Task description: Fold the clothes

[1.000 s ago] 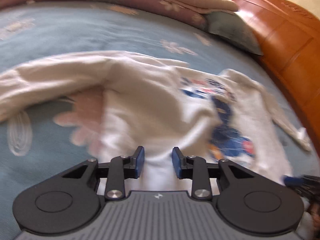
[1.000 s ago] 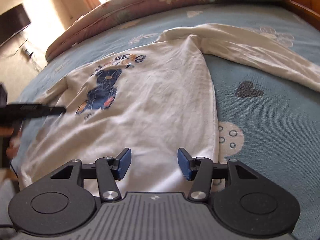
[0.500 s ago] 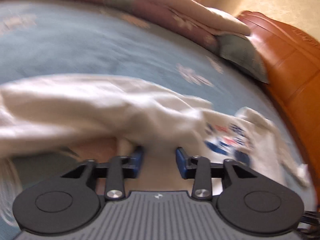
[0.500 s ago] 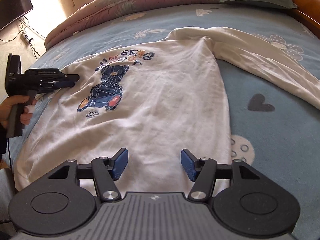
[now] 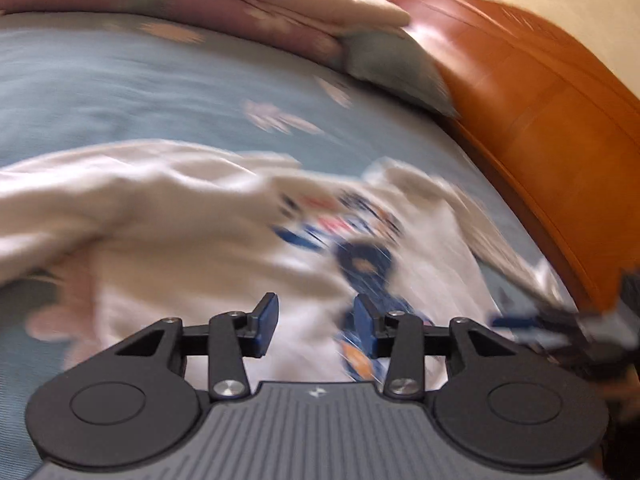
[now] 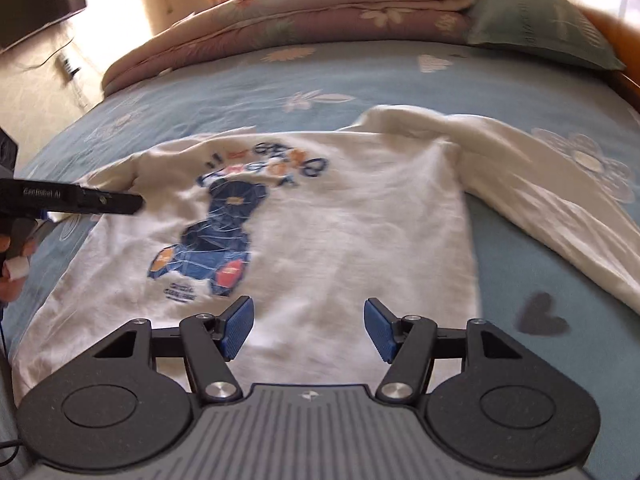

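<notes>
- My right tongs (image 6: 308,330) are at six o'clock in their own view, blue pads spread wide with nothing between them, hanging just over the hem of the white sweatshirt (image 6: 340,232).
- My left tongs (image 5: 316,328) are parted a little less, nothing pinched either. That view is smeared, so I cannot tell how close they are to the cloth.
- The sweatshirt lies face up across the blue bed sheet (image 6: 240,80), bear print (image 6: 212,240) toward ten o'clock from my right pads, body fairly flat.
- One long sleeve (image 6: 560,208) runs out to three o'clock, spread away from the body and not folded in. The other sleeve, at nine o'clock, is near my left tongs and I cannot see all of it.
- This fits a shirt laid out for folding, or one opened up again; either way it is unfolded now.
- To do this well I would grip edges, not the middle: both layers at the hem, pads closed fully before any lift, or the fabric slides out.
- Keep both tongs level and move them together, so the crease stays straight and the print does not skew.
- Far off at twelve o'clock the rolled quilt (image 6: 320,20) and green pillow (image 6: 540,28) sit well clear; I would fold away from the wooden bed frame (image 5: 540,120).
</notes>
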The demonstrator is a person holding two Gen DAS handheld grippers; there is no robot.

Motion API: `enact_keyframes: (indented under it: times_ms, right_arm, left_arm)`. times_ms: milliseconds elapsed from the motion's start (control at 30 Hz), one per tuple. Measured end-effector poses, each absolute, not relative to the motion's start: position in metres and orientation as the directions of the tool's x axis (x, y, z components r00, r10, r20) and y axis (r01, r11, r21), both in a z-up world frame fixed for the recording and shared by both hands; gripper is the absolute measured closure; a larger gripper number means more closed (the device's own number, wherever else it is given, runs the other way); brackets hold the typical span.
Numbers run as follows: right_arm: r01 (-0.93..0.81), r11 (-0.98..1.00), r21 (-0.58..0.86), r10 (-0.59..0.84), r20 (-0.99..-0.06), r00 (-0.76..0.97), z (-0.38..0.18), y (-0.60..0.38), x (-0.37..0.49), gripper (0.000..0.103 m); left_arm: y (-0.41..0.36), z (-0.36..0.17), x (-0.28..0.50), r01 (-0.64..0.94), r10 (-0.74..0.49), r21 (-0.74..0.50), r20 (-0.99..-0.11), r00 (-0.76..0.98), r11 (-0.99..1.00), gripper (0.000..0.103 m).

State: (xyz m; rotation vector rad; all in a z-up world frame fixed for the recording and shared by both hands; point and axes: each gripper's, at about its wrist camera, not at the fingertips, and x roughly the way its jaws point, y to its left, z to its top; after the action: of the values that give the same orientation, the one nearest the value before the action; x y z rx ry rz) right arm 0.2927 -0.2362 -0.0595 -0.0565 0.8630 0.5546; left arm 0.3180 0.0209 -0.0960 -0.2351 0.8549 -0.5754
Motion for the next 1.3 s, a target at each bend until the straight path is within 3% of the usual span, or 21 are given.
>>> enact_keyframes:
  times_ms: [67,133,200,300,367,600,733,833,867,933,1033,1100,1200,1300]
  right_arm:
    - [-0.535,0.834,0.133,0.437,-0.750,0.496,-0.068,-0.220,0.288,0.037]
    - [-0.573,0.814,0.091,0.420,-0.774,0.474,-0.077,-0.212,0.281,0.035]
    - [-0.590,0.806,0.055,0.404,-0.779,0.480,-0.081,-0.227,0.267,0.029]
    - [-0.595,0.804,0.021,0.382,-0.784,0.489,-0.077,-0.251,0.248,0.020]
    - [-0.587,0.809,0.018,0.375,-0.785,0.493,-0.071,-0.258,0.236,0.020]
    - [-0.610,0.792,0.028,0.381,-0.802,0.459,-0.070,-0.250,0.198,0.020]
    - [-0.559,0.823,0.103,0.400,-0.803,0.441,-0.082,-0.272,0.183,0.018]
    - [-0.573,0.819,0.035,0.340,-0.833,0.436,-0.077,-0.283,0.166,0.017]
    - [-0.580,0.815,0.015,0.324,-0.841,0.434,-0.075,-0.285,0.162,0.017]
    - [-0.556,0.831,-0.021,0.274,-0.854,0.442,-0.071,-0.282,0.163,0.017]
    - [-0.550,0.835,0.026,0.346,-0.802,0.487,-0.056,-0.273,0.168,0.017]
    - [-0.557,0.828,0.058,0.394,-0.767,0.506,-0.048,-0.261,0.175,0.017]
    - [-0.556,0.827,0.085,0.412,-0.765,0.495,-0.057,-0.244,0.188,0.017]
    - [-0.537,0.839,0.086,0.387,-0.788,0.479,-0.077,-0.244,0.189,0.015]
  left_arm:
    - [0.012,-0.103,0.307,0.431,-0.537,-0.340,-0.671,0.511,0.836,0.058]
    - [0.014,-0.109,0.298,0.451,-0.447,-0.193,-0.688,0.572,0.872,0.063]
    - [0.024,-0.111,0.295,0.409,-0.342,-0.077,-0.698,0.629,0.909,0.061]
    - [0.038,-0.105,0.300,0.344,-0.293,-0.079,-0.717,0.633,0.936,0.064]
    - [0.033,-0.098,0.294,0.340,-0.271,-0.052,-0.718,0.641,0.939,0.065]
    - [0.002,-0.095,0.258,0.478,-0.396,-0.090,-0.702,0.592,0.874,0.055]
    - [0.030,-0.110,0.251,0.380,-0.325,-0.091,-0.719,0.615,0.921,0.047]
    - [0.036,-0.104,0.249,0.332,-0.258,-0.050,-0.741,0.621,0.942,0.047]
    - [0.035,-0.100,0.247,0.336,-0.261,-0.049,-0.738,0.623,0.940,0.052]
    - [0.028,-0.091,0.241,0.365,-0.294,-0.061,-0.722,0.627,0.929,0.053]
    - [0.006,-0.082,0.229,0.469,-0.406,-0.106,-0.685,0.605,0.877,0.047]
    - [-0.012,-0.087,0.224,0.517,-0.417,-0.078,-0.698,0.582,0.852,0.047]
    - [-0.018,-0.103,0.223,0.494,-0.347,-0.013,-0.726,0.593,0.869,0.046]
    - [0.009,-0.109,0.221,0.422,-0.293,-0.009,-0.733,0.614,0.906,0.037]
